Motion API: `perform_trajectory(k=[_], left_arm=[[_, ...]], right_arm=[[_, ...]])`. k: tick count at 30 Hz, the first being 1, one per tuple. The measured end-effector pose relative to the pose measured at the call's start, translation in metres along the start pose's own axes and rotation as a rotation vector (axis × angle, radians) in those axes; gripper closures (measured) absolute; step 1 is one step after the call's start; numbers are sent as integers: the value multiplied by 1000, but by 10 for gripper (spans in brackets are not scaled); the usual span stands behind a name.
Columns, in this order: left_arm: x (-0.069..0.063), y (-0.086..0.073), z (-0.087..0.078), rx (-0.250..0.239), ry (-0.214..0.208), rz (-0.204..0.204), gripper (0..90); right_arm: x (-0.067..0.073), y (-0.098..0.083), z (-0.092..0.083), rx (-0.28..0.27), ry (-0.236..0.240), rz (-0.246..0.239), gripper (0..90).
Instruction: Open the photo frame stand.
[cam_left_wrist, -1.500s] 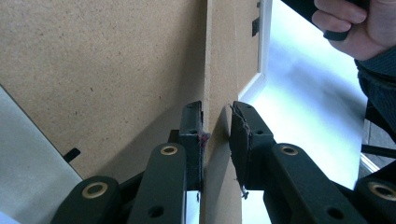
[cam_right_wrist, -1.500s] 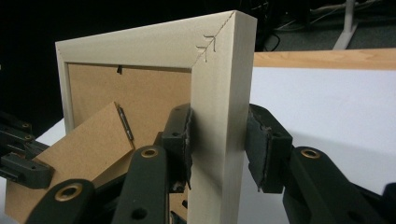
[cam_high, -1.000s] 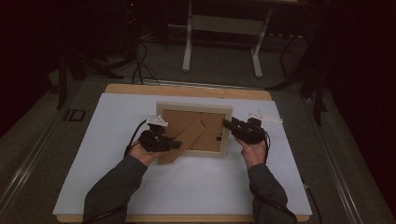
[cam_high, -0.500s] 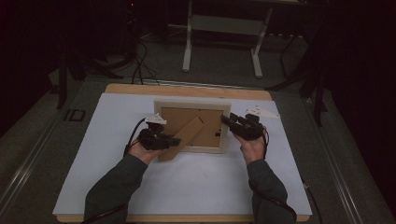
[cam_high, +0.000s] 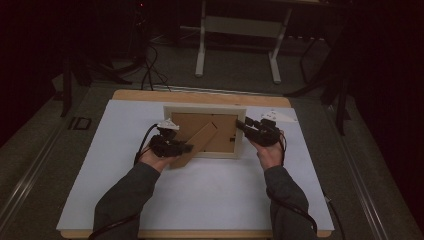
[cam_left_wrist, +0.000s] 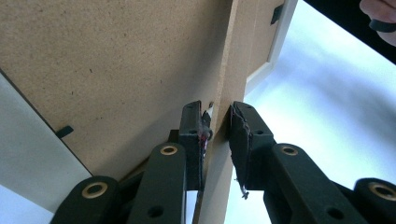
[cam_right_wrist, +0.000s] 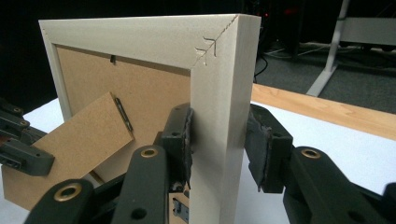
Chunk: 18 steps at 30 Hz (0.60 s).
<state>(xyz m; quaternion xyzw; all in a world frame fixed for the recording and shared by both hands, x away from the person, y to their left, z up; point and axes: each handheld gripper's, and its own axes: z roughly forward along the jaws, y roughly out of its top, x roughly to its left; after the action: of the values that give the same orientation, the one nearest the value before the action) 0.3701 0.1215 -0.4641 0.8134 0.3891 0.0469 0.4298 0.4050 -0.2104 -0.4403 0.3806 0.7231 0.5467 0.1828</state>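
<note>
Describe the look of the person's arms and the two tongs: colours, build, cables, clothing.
Both forearms wear dark grey long sleeves. The left tongs and right tongs are black, each with two flat linked jaws joined by brass-coloured rivets and faced with worn dark pads. A black cable trails from the left one, and a pale plate sits on top.

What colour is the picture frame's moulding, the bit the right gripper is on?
Pale cream-white moulding, seen best in the right gripper view.

Room dim, walls in darkness. Grey floor (cam_high: 240, 75). White-legged table frame (cam_high: 239, 35) stands beyond the counter (cam_high: 200, 97). Black cables (cam_high: 150, 70) trail across floor at far left.
</note>
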Motion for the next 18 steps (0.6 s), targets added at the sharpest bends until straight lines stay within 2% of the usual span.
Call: perform_trajectory(k=[4, 11, 18], left_arm=[[2, 3, 2, -6, 11, -7, 757], [0, 2, 4, -13, 29, 8, 757], [-4, -2, 6, -26, 21, 17, 764]], right_arm=[[-1, 1, 2, -9, -11, -14, 625], [-3, 1, 5, -11, -22, -34, 622], [-2, -2, 2, -5, -30, -64, 620]])
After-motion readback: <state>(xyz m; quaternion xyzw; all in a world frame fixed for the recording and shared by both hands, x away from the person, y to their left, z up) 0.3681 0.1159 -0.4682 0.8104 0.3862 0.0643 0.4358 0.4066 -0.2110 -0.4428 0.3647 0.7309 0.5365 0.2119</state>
